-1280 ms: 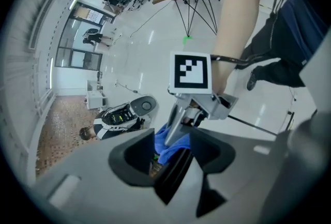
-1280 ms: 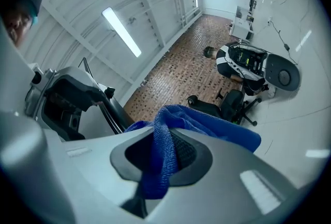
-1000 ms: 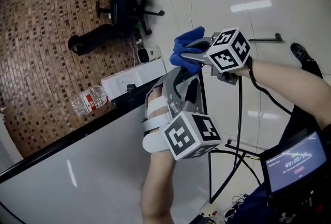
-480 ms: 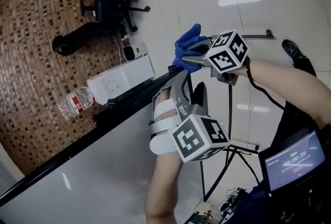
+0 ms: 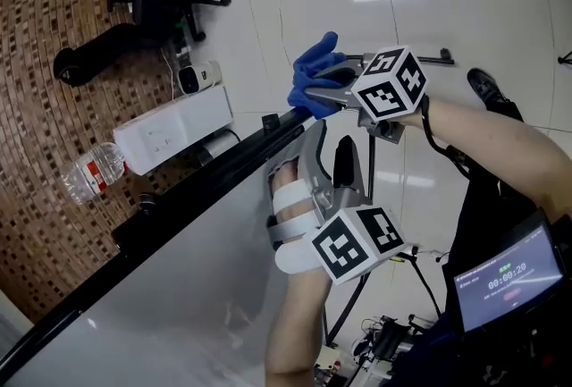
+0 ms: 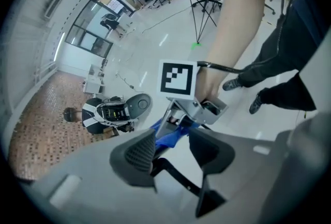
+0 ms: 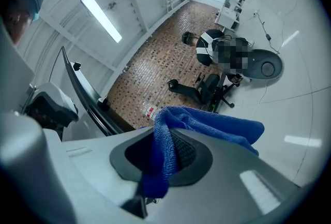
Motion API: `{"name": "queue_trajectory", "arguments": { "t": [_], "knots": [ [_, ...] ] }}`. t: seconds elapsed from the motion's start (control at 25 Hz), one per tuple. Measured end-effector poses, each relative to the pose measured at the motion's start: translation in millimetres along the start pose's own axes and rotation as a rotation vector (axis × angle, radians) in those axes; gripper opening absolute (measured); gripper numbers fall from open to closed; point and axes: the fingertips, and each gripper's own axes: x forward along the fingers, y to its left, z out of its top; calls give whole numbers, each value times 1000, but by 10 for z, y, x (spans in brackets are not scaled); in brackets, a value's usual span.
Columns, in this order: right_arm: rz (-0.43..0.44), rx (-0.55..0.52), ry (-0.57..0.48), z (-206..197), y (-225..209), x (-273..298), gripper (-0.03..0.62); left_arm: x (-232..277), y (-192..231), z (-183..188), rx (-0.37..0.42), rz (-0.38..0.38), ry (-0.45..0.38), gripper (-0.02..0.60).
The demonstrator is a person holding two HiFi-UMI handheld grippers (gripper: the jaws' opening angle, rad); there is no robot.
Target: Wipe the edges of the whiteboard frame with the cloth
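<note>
A small screen [image 5: 505, 273] at the near right shows a timer in light digits. It starts 00:00, and the last digits are too blurry to read. The near cube [image 5: 356, 242] and the far cube [image 5: 389, 83] each carry black-and-white square marks. The bottle [image 5: 89, 172] at the left has a red label — too small to read.

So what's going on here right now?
A person is working at a corner of a whiteboard with a gripper in each hand. The right gripper has a blue cloth pinched in its fingers, right at the end of the black frame. The left gripper is just below it, fingers apart by the frame edge, gripping nothing I can see.
</note>
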Motion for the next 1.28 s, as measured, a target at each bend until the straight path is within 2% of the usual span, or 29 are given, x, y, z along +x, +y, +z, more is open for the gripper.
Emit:
{"name": "queue_trajectory", "arguments": {
  "t": [0.28, 0.56, 0.72, 0.84, 1.28],
  "knots": [
    [-35, 42, 1, -120, -200, -68, 51, 135, -214, 71, -192, 43, -68, 198],
    [-34, 43, 19, -230, -434, -121, 51, 500, -319, 147, -315, 121, -117, 198],
    [-42, 53, 37, -328, -539, -171, 51, 693, -536, 141, -429, 68, -135, 198],
    [-31, 61, 50, -425, -657, -197, 51, 903, -746, 132, -479, 26, -123, 198],
    [-34, 76, 111, -732, -1084, -318, 51, 1466, -1203, -40, -522, -56, -55, 198]
  ]
}}
